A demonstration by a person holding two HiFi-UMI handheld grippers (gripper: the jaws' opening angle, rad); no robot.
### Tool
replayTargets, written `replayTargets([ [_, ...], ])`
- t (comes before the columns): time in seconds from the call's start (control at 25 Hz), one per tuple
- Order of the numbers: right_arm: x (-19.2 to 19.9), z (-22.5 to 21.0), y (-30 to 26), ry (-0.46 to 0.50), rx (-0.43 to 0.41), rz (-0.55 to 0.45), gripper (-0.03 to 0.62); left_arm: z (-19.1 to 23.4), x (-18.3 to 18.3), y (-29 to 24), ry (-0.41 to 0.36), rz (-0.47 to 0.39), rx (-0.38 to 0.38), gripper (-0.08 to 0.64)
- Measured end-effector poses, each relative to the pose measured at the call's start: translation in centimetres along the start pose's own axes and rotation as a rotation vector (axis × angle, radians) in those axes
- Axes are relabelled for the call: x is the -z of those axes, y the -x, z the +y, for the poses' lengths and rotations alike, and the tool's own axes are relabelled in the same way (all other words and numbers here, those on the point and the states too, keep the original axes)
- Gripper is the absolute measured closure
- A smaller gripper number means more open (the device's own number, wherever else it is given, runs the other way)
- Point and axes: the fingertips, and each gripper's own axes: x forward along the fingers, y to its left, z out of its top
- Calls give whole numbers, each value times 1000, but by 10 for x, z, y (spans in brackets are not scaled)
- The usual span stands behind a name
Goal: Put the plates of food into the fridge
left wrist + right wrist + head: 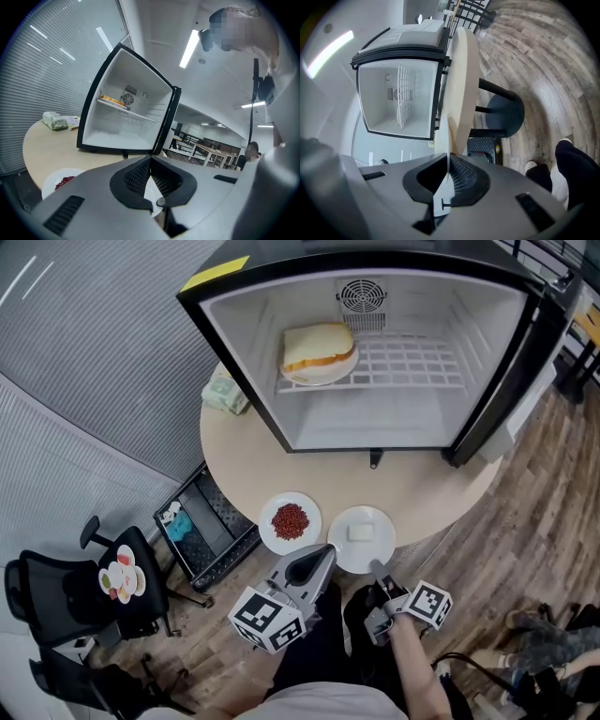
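Between fingers [465, 177] of the right gripper [446, 158], white plate [443, 133] edge-on, top face hidden.

Fridge [375, 423] top beyond upper edge

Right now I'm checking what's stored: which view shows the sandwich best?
Head view: the sandwich sits whole on the fridge shelf. Left gripper view catches only a yellow sliver; right gripper view shows the shelf edge-on, sandwich hidden.

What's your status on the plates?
Right gripper shut on white-block plate rim, on table. Left gripper shut, empty, alongside. Red-food plate on table; sandwich plate inside. Fridge open, nothing in the way.
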Motion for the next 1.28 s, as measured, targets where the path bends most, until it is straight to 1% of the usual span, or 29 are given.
replayTargets([
  [0.24,-3,9,4,-22,-21,-12,574,2,-2,1,14,-12,4,555],
  [0.36,-11,19,10,-67,-35,-46,574,2,-8,0,11,-22,15,555],
  [0.44,-18,27,13,-78,-42,-74,574,4,-11,0,7,-27,21,555],
  [0.56,-33,43,17,-62,-63,-114,574,5,-16,-3,4,-29,34,555],
  [0.8,-64,85,19,-17,-93,-191,574,5,-33,-11,-23,-40,87,555],
  [0.96,-80,115,19,-22,-121,-237,574,10,-49,-15,-47,-46,118,555],
  [1.12,-96,142,20,-5,-126,-278,574,17,-66,-19,-71,-47,153,555],
  [1.28,-105,163,23,-19,-135,-313,574,24,-79,-19,-94,-39,175,555],
])
